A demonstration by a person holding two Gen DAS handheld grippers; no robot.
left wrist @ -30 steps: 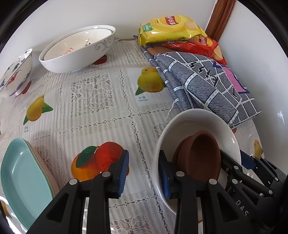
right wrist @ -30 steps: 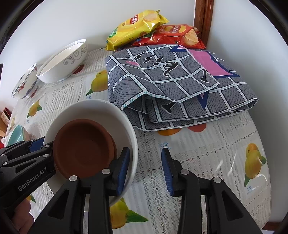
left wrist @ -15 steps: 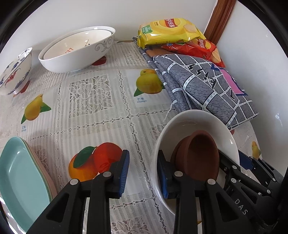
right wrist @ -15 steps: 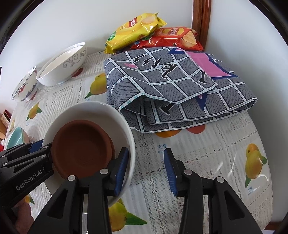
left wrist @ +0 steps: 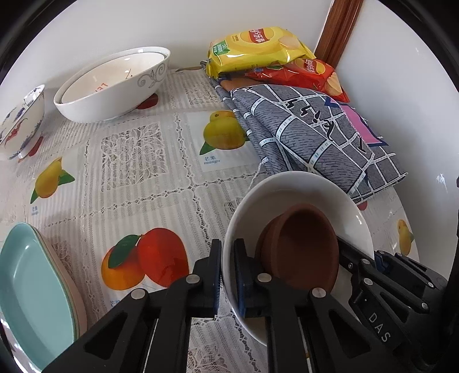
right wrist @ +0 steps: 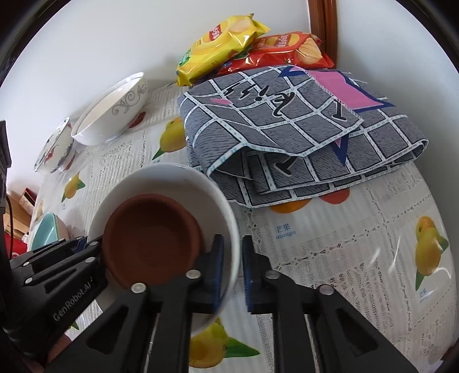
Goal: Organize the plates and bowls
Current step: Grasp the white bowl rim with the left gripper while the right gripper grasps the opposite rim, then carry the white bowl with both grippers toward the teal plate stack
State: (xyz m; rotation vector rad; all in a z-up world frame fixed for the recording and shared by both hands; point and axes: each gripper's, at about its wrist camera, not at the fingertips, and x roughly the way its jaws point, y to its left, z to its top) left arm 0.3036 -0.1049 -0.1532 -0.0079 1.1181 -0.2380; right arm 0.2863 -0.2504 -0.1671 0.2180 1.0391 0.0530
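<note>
1. Step in hand: I have the white bowl [left wrist: 298, 189] gripped by both tools, the brown bowl [left wrist: 304, 246] nested inside it, lower right of the left view.
2. Left gripper [left wrist: 227, 275]: jaws pinching the white bowl's near rim, one pad outside, one inside.
3. Right gripper [right wrist: 231, 266]: jaws straddle the opposite rim, lower centre of the right view; the inner pad touches the wall, but a slight gap shows at the outer pad, so I cannot tell whether the pinch is firm.
4. Next move, my judgement: lift the pair level and carry it toward the other bowls, probably to the big bowl [left wrist: 114, 83], upper left; the brown bowl sits loose and tilted, so no tipping.
5. Other ware: patterned bowl [left wrist: 21, 120], left edge; teal plate [left wrist: 31, 289] stacked on another, lower left.
6. Surface: table [left wrist: 137, 178] under a lace cloth printed with fruit.
7. Clutter: folded grey cloth [left wrist: 309, 134] just beside the white bowl; chip bags [left wrist: 258, 46] on it, top.
8. Room: white walls, wooden trim [left wrist: 338, 25] in the corner.
</note>
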